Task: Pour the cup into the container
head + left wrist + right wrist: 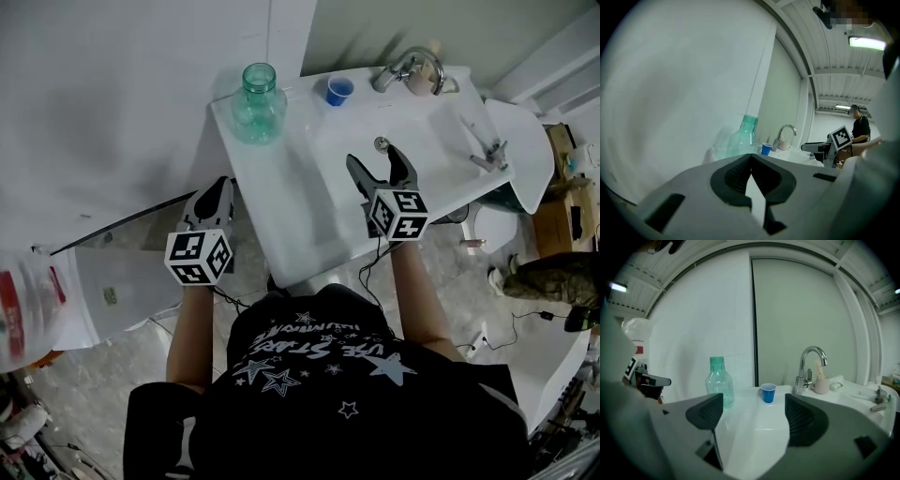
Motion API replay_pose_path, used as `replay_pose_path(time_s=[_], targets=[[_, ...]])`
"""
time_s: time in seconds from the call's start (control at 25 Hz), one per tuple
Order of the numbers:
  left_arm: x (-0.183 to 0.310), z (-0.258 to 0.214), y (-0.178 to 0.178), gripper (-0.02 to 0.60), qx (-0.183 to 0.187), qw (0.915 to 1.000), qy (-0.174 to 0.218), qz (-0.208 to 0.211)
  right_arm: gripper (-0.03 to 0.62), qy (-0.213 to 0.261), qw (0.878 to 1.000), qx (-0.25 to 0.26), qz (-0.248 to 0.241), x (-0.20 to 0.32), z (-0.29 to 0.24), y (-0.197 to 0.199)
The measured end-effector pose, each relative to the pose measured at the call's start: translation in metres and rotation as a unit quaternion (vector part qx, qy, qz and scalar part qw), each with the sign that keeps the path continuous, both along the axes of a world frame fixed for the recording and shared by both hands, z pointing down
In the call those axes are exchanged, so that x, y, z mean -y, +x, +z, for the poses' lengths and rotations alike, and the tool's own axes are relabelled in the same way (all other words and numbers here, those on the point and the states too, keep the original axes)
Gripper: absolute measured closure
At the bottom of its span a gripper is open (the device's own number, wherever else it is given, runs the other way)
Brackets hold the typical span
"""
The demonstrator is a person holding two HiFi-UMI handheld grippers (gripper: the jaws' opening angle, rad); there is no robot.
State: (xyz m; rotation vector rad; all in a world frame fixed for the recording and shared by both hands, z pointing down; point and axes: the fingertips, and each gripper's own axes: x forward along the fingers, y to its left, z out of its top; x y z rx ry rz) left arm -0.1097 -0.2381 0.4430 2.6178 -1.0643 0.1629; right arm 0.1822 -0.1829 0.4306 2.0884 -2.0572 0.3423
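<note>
A small blue cup [339, 91] stands on the back ledge of the white sink [281, 202], left of the faucet. The clear green plastic bottle [258, 103], uncapped, stands upright at the sink's back left corner. My right gripper [380, 161] hovers over the basin, open and empty; in its own view the cup [768, 393] and bottle [719, 383] lie ahead, well beyond the jaws. My left gripper [223, 184] is off the sink's left edge, shut with nothing in it; the bottle [743, 138] and cup [766, 148] show beyond its tips.
A chrome faucet [405, 67] and a pink tumbler [424, 80] sit at the sink's back right, and a second small tap [487, 155] on the right rim. A white wall rises behind. A plastic bag [28, 300] lies on the floor at left.
</note>
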Motion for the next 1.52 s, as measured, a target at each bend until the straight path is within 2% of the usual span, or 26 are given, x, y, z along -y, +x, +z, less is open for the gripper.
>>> replay_pose_path(time_s=[0.2, 0.32, 0.6, 0.96, 1.2, 1.52], targets=[[0.005, 0.001, 0.009, 0.571, 0.003, 0.9999, -0.001, -0.016, 0.186, -0.001, 1.0, -0.006, -0.018, 0.021, 0.004, 0.017], [0.007, -0.001, 0.013, 0.572, 0.01, 0.9992, 0.003, -0.039, 0.186, 0.003, 1.0, -0.001, -0.03, 0.038, 0.004, 0.031], [0.011, 0.002, 0.026, 0.572, 0.026, 0.9936, -0.01, -0.11, 0.186, -0.006, 0.996, 0.006, -0.087, 0.083, 0.014, 0.062], [0.025, 0.001, 0.05, 0.572, 0.043, 0.9867, -0.017, -0.156, 0.186, -0.026, 0.986, -0.001, -0.164, 0.138, 0.048, 0.083], [0.038, 0.004, 0.058, 0.572, 0.053, 0.9826, -0.018, -0.177, 0.186, -0.046, 0.971, -0.001, -0.235, 0.165, 0.075, 0.081], [0.044, 0.011, 0.062, 0.571, 0.068, 0.9785, -0.023, -0.193, 0.187, -0.053, 0.955, -0.016, -0.292, 0.192, 0.1, 0.072]])
